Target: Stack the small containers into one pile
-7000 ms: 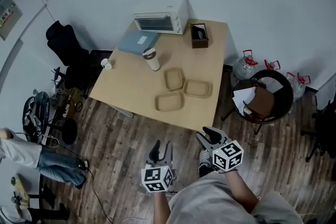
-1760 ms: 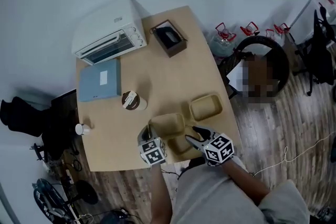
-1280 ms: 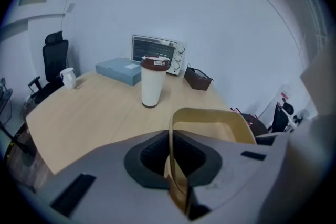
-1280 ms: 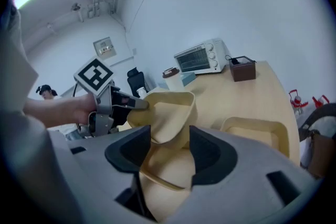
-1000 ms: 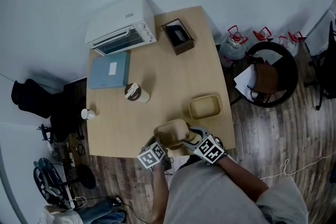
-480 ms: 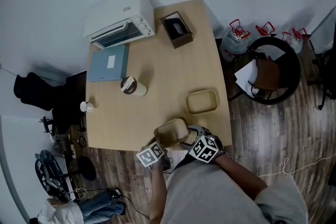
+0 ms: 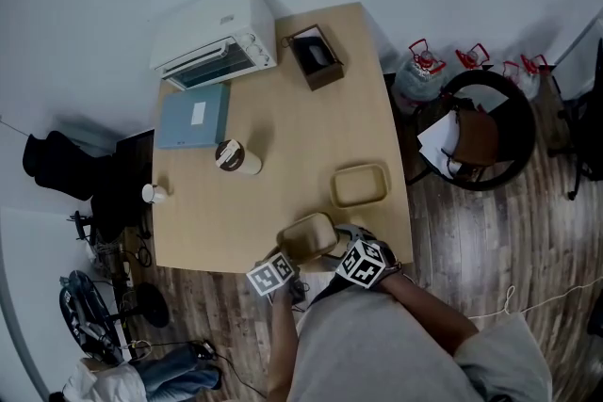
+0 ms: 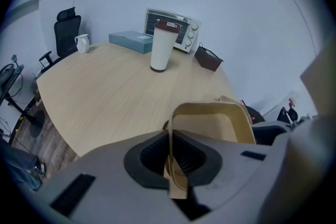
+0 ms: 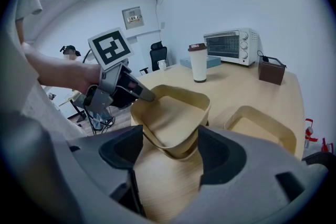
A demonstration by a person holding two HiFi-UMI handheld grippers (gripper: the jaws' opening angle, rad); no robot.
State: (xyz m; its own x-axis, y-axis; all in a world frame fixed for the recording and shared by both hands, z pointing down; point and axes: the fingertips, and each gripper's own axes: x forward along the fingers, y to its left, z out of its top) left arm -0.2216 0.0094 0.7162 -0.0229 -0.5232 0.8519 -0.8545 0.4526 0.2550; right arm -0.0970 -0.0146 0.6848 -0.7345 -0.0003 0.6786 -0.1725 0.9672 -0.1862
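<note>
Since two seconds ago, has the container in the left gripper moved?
Yes. The container pinched by the left gripper has left its spot beside the lone container and come toward the near edge of the table.

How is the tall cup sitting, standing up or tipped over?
Standing up: the cup rests on its base on the table, lid uppermost.

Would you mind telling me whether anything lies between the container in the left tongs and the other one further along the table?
Nothing visible does. The table between the held container, pinched by its rim in the left tongs, and the lone container is bare wood. The cup stands well off to the side.
</note>
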